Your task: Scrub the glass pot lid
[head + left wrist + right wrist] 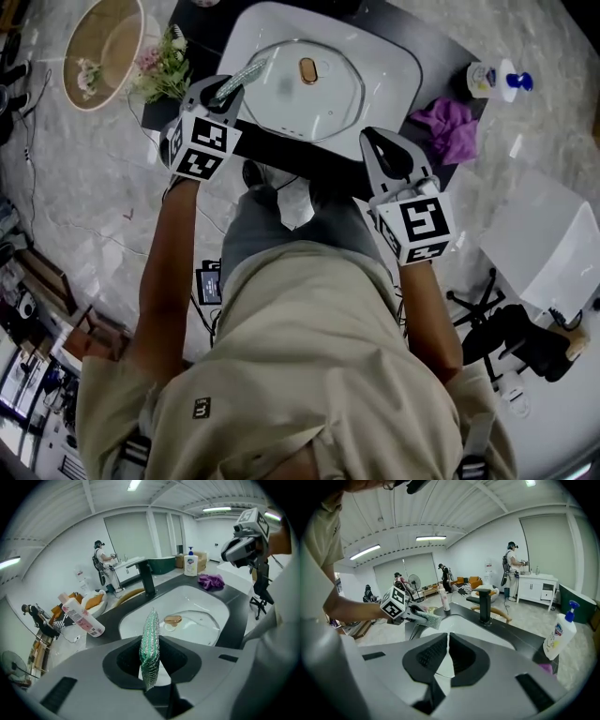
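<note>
The glass pot lid (305,89), with a brown knob (307,70), lies flat in the white sink (394,66). My left gripper (225,92) is shut on a green and silver scrub sponge (247,70), held above the lid's left edge. In the left gripper view the sponge (150,648) stands upright between the jaws, with the lid (199,623) beyond it. My right gripper (377,142) hovers over the dark counter at the sink's near right corner; its jaws (447,654) are shut with nothing between them. In the right gripper view the left gripper (412,614) and sponge (426,619) show at left.
A black faucet (483,604) stands behind the sink. A soap pump bottle (489,79) and a purple cloth (448,127) sit on the counter to the right. A pink-labelled bottle (82,616), flowers (159,66) and a round basket (101,47) are to the left. People stand in the background.
</note>
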Motion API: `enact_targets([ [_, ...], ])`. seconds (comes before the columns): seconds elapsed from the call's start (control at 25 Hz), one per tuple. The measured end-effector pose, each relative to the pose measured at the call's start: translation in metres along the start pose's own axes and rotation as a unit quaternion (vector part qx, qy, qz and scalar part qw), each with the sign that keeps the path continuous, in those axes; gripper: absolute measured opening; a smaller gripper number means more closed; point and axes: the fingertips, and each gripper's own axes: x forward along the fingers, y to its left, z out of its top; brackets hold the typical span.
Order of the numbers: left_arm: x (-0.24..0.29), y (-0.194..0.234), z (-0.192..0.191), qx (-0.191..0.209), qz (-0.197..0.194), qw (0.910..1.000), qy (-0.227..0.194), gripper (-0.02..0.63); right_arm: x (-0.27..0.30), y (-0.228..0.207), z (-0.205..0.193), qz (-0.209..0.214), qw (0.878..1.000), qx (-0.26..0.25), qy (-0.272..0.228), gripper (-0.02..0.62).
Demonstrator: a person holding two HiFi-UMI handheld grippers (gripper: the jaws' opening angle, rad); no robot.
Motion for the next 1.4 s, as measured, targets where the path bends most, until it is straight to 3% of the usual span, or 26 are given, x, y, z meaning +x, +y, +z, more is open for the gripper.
enact_targets([
  [0.28,0.03,-0.003,-0.013,0.12,0.013,0.9899,0.074,0.098,0.004,-0.006,-0.005,-0.002,1.0,0.007,0.011,0.028],
  [0.4,0.04,-0.015,-0.019,0.16,-0.003,0.9817,0.103,0.098,0.006,-0.008,-0.009,0.0,1.0,0.009,0.015,0.029],
  [0.52,0.052,-0.031,-0.023,0.175,-0.033,0.977,0.117,0.098,0.008,-0.016,-0.013,-0.003,1.0,0.015,0.016,0.029],
  [0.96,0.07,-0.115,-0.001,0.218,-0.16,0.9568,0.106,0.098,0.009,-0.035,-0.037,-0.016,0.998,0.06,0.016,0.029],
  [1.4,0.097,-0.236,0.066,0.291,-0.265,0.9177,0.056,0.098,-0.008,-0.059,-0.051,-0.044,0.995,0.088,0.009,0.028],
])
